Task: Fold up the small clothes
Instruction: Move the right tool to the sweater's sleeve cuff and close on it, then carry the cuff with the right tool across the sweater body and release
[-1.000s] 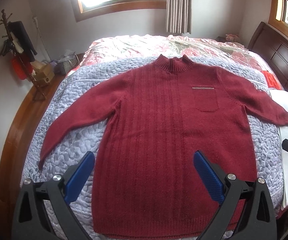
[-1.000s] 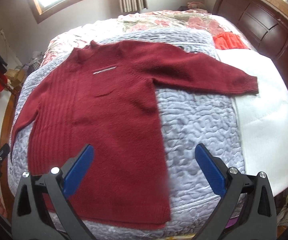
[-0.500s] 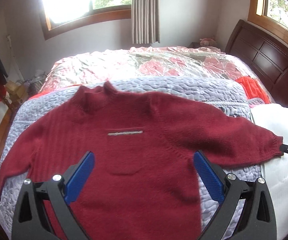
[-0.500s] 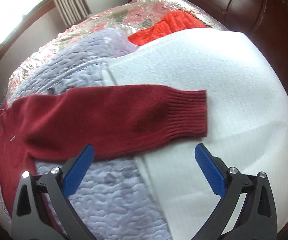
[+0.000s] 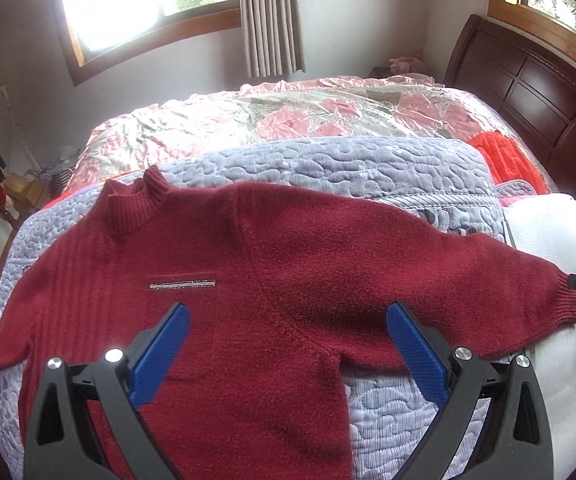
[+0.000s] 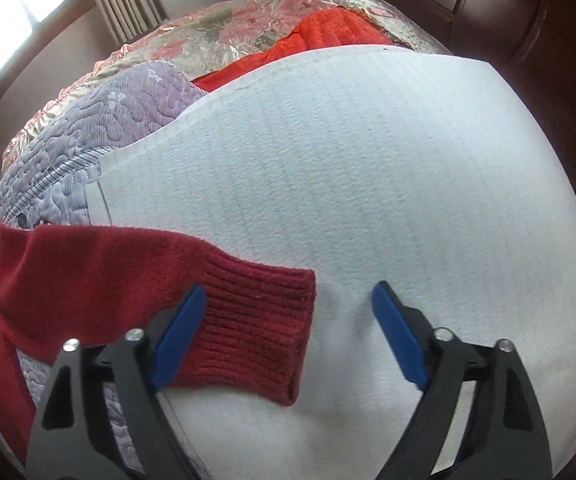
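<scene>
Gaping wide, the right claw (image 6: pixel 284 336) straddles the sweater (image 5: pixel 248 280) cuff (image 6: pixel 256 328) on a white sheet (image 6: pixel 368 180). Only the left view shows the collar; left claw (image 5: pixel 288 352), equally wide, hovers above the chest.

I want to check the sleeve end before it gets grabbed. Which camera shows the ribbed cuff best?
The right wrist view: the ribbed cuff fills the foreground, lying on the white sheet between the open fingers of the right gripper. The left wrist view shows the cuff only small, at the far right edge.
</scene>
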